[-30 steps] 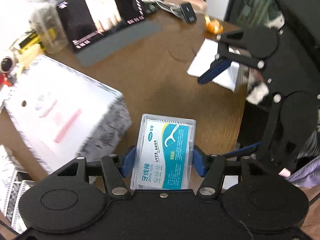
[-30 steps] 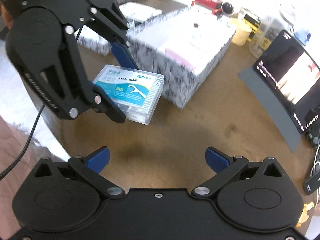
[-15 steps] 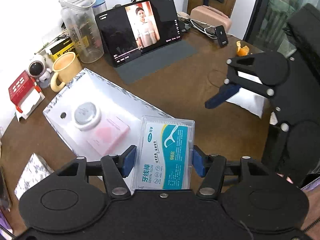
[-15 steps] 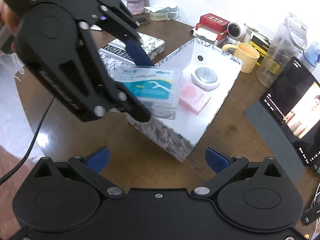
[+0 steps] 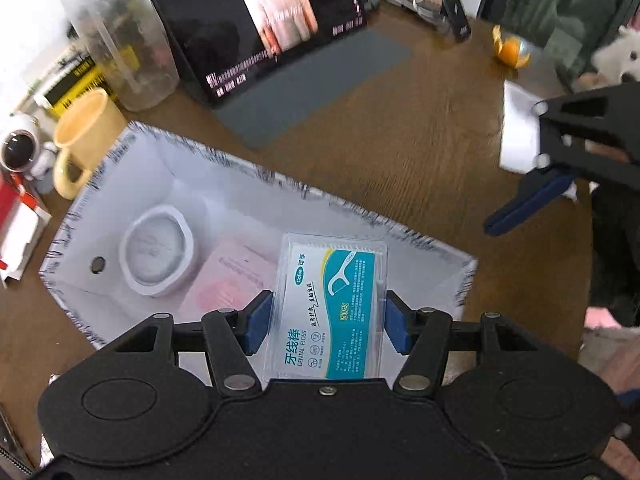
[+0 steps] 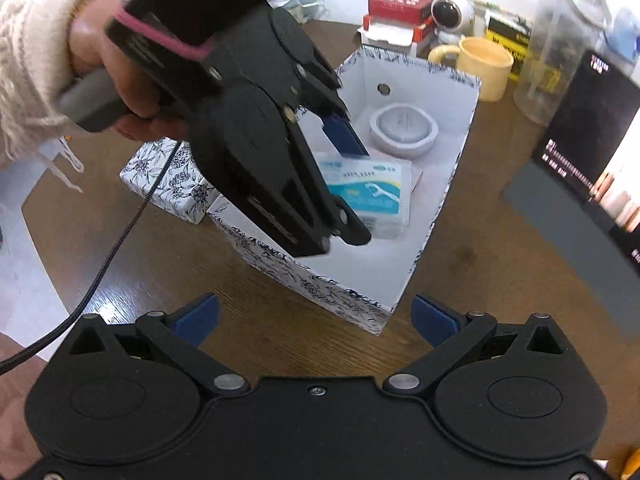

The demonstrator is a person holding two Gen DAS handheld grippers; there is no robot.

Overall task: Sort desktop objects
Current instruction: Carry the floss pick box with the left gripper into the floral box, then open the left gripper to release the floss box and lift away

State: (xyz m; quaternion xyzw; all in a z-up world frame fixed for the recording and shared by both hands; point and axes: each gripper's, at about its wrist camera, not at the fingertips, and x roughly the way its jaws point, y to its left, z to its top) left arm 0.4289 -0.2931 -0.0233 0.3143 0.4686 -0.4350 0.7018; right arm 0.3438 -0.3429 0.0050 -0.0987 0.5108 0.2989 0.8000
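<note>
On the far left of my brown wooden table (image 5: 420, 152) I see a cream ceramic mug (image 5: 82, 140) beside the open white flower-printed cardboard box (image 5: 248, 168). My left tongs (image 5: 326, 322) are clamped on the clear plastic floss-pick case with the teal label (image 5: 332, 312), held over the box's interior above a round white tin (image 5: 158, 256) and a pink packet (image 5: 232, 276). Farther right, my right tongs (image 6: 316, 318) stand wide apart, holding nothing.

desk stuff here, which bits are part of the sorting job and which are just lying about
In the job:
- dental floss box, held in the left tool
- open patterned box
- round white container inside it
- pink packet inside it

Lying about:
- yellow mug
- tablet
- clear bottle
- orange peel
</note>
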